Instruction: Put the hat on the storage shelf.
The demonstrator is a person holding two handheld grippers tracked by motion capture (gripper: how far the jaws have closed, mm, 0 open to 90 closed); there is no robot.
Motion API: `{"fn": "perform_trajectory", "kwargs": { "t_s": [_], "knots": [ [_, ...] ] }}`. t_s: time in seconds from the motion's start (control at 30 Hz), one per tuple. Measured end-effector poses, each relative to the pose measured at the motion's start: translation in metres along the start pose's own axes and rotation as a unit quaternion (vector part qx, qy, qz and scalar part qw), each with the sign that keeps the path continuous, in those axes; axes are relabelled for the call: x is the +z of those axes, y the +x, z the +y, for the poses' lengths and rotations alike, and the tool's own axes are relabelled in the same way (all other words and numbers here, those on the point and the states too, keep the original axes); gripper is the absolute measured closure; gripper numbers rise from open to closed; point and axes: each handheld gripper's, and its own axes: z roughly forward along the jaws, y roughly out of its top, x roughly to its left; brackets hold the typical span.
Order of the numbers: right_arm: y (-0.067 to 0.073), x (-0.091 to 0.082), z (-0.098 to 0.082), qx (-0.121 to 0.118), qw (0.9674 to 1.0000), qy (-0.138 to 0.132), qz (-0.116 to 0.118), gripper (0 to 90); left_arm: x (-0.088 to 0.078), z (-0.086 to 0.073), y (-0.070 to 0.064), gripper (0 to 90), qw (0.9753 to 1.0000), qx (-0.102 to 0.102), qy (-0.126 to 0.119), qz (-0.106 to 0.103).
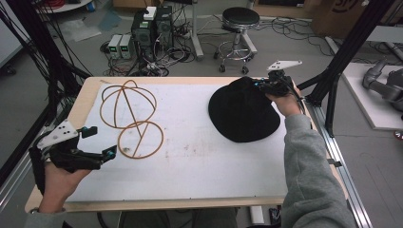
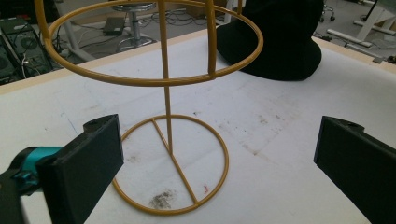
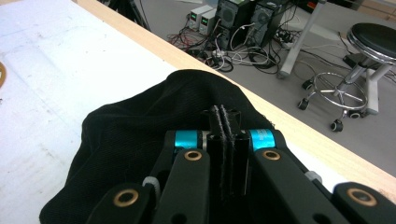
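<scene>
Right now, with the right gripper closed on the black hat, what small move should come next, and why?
Probably lift the black hat slightly off the table. The right gripper already pinches its fabric, and the yellow wire hat stand waits nearby, with the left gripper open beside it.

The hat is matt black cloth; the stand is smooth yellow-painted wire; the desk has a scuffed white top with a wooden rim.

Wire stand's top is cut off.

White-topped table (smudged) bears black hat, wire stand.
</scene>
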Motion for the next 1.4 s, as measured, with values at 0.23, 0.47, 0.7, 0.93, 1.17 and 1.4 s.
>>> {"fn": "perform_trajectory", "kwargs": {
  "t_s": [0.23, 0.47, 0.7, 0.93, 1.17, 1.4],
  "knots": [
    [0.001, -0.004, 0.001, 0.000, 1.0000, -0.004, 0.001, 90.0, -0.001, 0.000, 0.001, 1.8, 1.0000, -0.001, -0.002, 0.001],
    [0.005, -0.016, 0.006, 0.000, 0.9997, -0.023, 0.000, 90.0, -0.001, 0.000, 0.001, 1.8, 1.0000, -0.001, -0.003, 0.002],
    [0.009, -0.030, 0.010, 0.013, 0.9992, -0.036, 0.007, 90.0, -0.002, 0.001, 0.000, 1.8, 1.0000, -0.002, -0.005, 0.003],
    [0.014, -0.044, 0.014, 0.024, 0.9986, -0.045, 0.011, 90.0, -0.004, 0.001, 0.001, 1.8, 1.0000, -0.001, -0.007, 0.005],
    [0.021, -0.056, 0.022, 0.028, 0.9982, -0.051, 0.016, 90.0, -0.005, 0.001, 0.002, 1.8, 0.9999, -0.004, -0.009, 0.006],
    [0.036, -0.069, 0.036, 0.023, 0.9975, -0.061, 0.028, 90.0, -0.007, 0.002, 0.002, 1.8, 0.9999, -0.004, -0.013, 0.006]
  ]
}}
